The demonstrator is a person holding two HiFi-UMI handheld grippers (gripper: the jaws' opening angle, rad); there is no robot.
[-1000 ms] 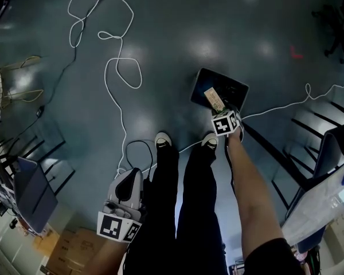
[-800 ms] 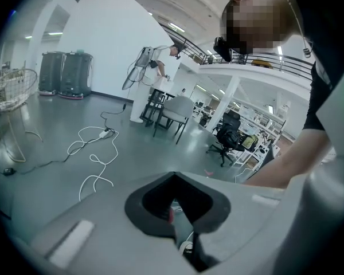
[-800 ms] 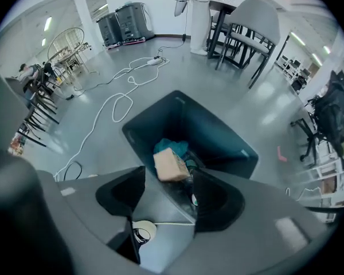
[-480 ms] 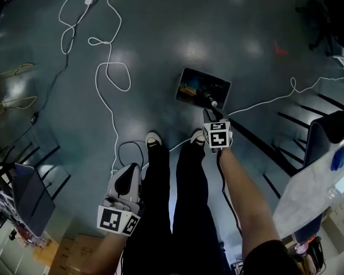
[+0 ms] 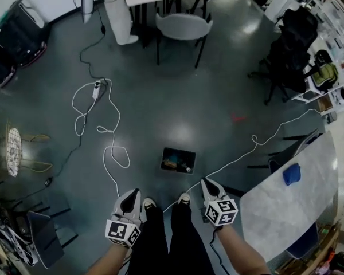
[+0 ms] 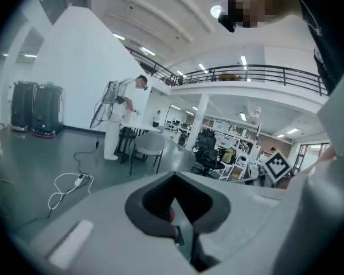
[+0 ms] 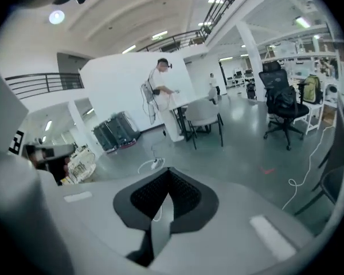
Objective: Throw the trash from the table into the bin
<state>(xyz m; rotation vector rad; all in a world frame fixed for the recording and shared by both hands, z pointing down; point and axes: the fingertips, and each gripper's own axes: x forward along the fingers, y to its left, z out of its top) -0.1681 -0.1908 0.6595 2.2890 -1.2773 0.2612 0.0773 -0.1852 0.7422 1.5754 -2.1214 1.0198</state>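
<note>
A: Floor, left to right?
B: Grey floor (image 5: 160, 99), white cable (image 5: 106, 132) looping left. Left gripper (image 5: 132, 195) pressed together, empty. Bin (image 5: 178, 160) holding trash, just ahead of the feet. Right gripper (image 5: 208, 185) likewise together, empty. Table (image 5: 275, 205) edge right, blue object (image 5: 292, 174) on it.
A: Room?
B: Open floor past the bin.

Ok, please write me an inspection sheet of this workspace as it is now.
Surface: table at right, bare except for one blue thing.
Job's things: bin on the floor, trash inside.
Clutter: red mark on the floor.
Grippers: left tongs and right tongs both shut, empty.
Cables: white cable loops left of the bin; another runs right.
Surroundings: chair, office chair, a person at a far desk.
</note>
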